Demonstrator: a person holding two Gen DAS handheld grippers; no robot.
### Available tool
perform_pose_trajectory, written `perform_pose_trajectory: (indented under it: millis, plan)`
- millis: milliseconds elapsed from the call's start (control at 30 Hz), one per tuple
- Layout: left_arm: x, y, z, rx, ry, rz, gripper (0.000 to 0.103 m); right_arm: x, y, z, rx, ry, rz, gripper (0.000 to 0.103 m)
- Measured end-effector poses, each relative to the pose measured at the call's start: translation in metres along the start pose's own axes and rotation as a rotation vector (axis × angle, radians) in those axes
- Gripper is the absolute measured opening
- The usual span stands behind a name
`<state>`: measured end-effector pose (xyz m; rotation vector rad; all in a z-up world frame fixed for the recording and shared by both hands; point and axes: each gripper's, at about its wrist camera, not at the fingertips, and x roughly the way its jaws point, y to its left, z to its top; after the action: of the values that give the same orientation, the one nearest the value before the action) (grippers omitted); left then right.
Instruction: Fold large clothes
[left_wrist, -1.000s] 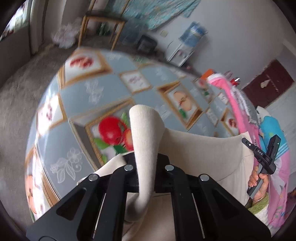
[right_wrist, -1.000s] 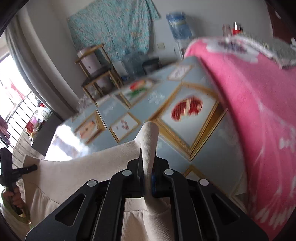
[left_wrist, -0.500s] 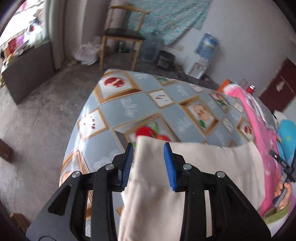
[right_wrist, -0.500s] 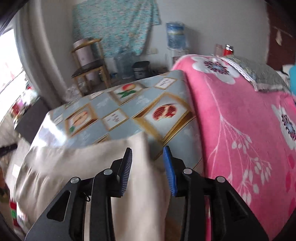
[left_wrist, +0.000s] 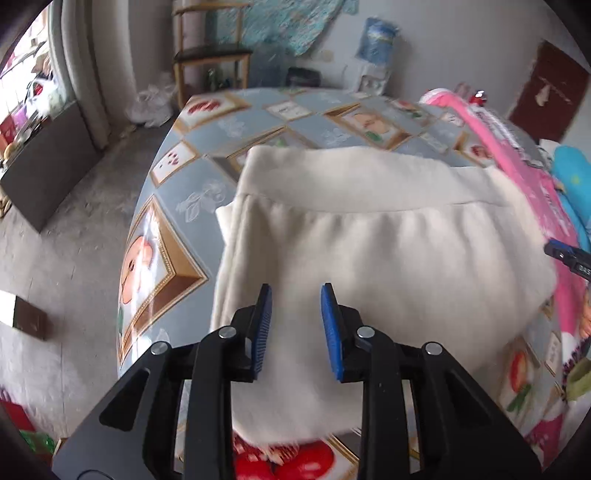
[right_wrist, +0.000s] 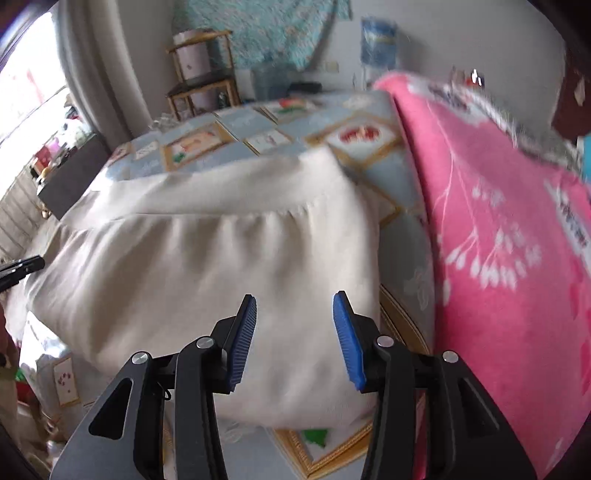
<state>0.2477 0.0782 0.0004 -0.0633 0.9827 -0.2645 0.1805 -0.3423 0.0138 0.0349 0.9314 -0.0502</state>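
A cream garment (left_wrist: 388, 240) lies folded on the table (left_wrist: 177, 192), its gathered waistband toward the far side. My left gripper (left_wrist: 295, 291) hovers over its near left part, jaws apart and closing, with nothing between the blue pads. In the right wrist view the same garment (right_wrist: 221, 251) fills the middle. My right gripper (right_wrist: 295, 299) hangs above its near right part, jaws opening and holding nothing. The tip of the right gripper (left_wrist: 569, 254) pokes in at the left wrist view's right edge.
A fruit-patterned cloth covers the table (right_wrist: 240, 122). A pink flowered blanket (right_wrist: 498, 240) is heaped along the table's right side. Beyond the table stand a wooden chair (left_wrist: 210, 59) and a dark cabinet (left_wrist: 40, 162) on a bare concrete floor.
Both grippers were shut on raised folds of the cream garment. They let go, drew back toward me, and the garment now lies flat and folded on the table.
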Motion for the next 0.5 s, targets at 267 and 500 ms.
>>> perform_pose_trajectory:
  millis: [267, 500]
  plan:
    - [0.003, -0.085, -0.021, 0.117, 0.014, -0.092, 0.037, 0.018, 0.083, -0.037, -0.025, -0.028, 0.149, 0.052]
    - [0.005, -0.09, -0.036, 0.136, -0.004, -0.061, 0.038, 0.009, 0.119, -0.043, -0.096, -0.06, 0.066, 0.052]
